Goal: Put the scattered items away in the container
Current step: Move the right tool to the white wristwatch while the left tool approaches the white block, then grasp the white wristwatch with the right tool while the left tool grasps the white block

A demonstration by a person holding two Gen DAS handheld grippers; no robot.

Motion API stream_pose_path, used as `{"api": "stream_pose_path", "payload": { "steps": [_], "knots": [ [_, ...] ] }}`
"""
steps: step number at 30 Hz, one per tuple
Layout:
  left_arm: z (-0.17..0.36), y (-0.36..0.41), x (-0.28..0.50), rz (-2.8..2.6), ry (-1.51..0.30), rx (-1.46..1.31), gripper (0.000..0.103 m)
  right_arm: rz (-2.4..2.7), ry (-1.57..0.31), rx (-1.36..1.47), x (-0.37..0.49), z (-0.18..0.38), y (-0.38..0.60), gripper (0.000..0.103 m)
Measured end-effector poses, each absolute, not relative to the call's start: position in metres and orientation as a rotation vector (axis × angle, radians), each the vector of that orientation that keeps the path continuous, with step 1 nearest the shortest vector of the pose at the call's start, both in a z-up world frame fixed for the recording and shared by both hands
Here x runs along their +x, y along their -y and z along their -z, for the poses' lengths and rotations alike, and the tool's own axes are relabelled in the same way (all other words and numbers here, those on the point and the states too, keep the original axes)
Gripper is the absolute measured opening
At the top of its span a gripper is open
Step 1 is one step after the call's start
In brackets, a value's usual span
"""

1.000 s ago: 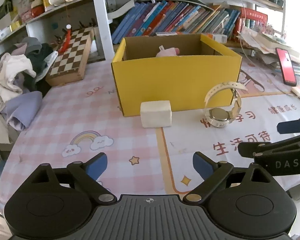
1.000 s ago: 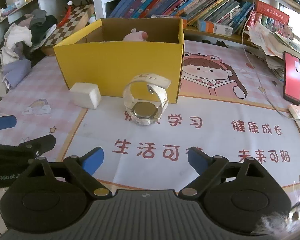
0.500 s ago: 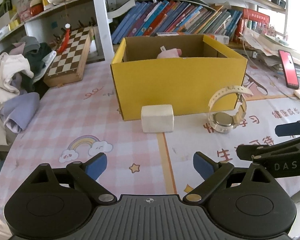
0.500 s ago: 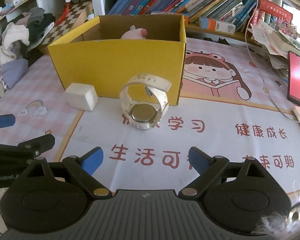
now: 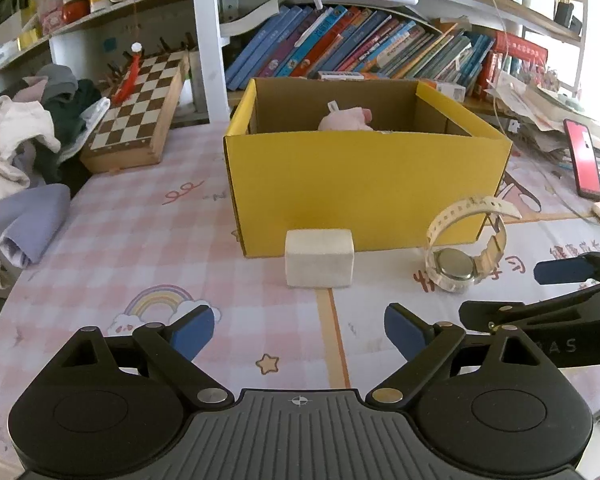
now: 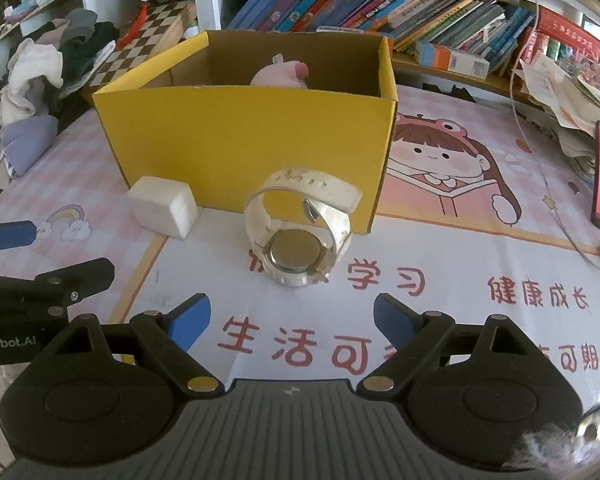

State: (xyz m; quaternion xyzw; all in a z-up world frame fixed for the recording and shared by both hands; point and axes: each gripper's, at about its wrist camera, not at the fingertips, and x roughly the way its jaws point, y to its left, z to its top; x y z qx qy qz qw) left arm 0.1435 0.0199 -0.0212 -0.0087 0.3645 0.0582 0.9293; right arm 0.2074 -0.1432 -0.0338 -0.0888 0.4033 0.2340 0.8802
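Your left gripper [image 5: 299,332] stands with its blue-tipped fingers [image 5: 192,330] spread wide; nothing sits between them and they touch nothing, with only bare tablecloth [image 5: 140,248] under the gap. Taking the yellow box [image 5: 364,188] as the landmark, the white block [image 5: 319,258] lies just in front of its near wall, toward the left corner, ahead of your left gripper and well clear of the fingertips.

Your right gripper [image 6: 292,318] is also spread, though its jaws are closing at this moment. Nothing lies between its fingers [image 6: 392,320]; neither pad touches anything. The white wristwatch [image 6: 298,236] stands in front of the yellow box's near wall toward the right corner, case back facing you, strap looped upright above it. It sits just ahead of the right gripper's gap, apart from both tips.

A pink soft toy [image 6: 280,74] shows inside the yellow box, by the far wall. In the left view, your right gripper's finger enters from the right edge, beside the wristwatch.
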Motion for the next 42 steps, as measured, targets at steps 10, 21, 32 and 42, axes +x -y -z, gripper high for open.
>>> {"api": "stream_pose_path", "payload": {
  "steps": [10, 21, 32, 42],
  "knots": [
    [0.027, -0.026, 0.161, -0.126, -0.761, -0.051, 0.09, -0.498, -0.864, -0.191, 0.229, 0.041, 0.135, 0.086],
    [0.034, -0.032, 0.183, -0.123, -0.784, -0.086, 0.085, -0.523, -0.904, -0.209, 0.252, 0.053, 0.126, 0.081],
    [0.041, -0.033, 0.201, -0.117, -0.806, -0.102, 0.082, -0.532, -0.914, -0.222, 0.27, 0.061, 0.121, 0.075],
    [0.047, -0.028, 0.214, -0.108, -0.815, -0.094, 0.076, -0.565, -0.904, -0.224, 0.275, 0.061, 0.123, 0.06]
  ]
}}
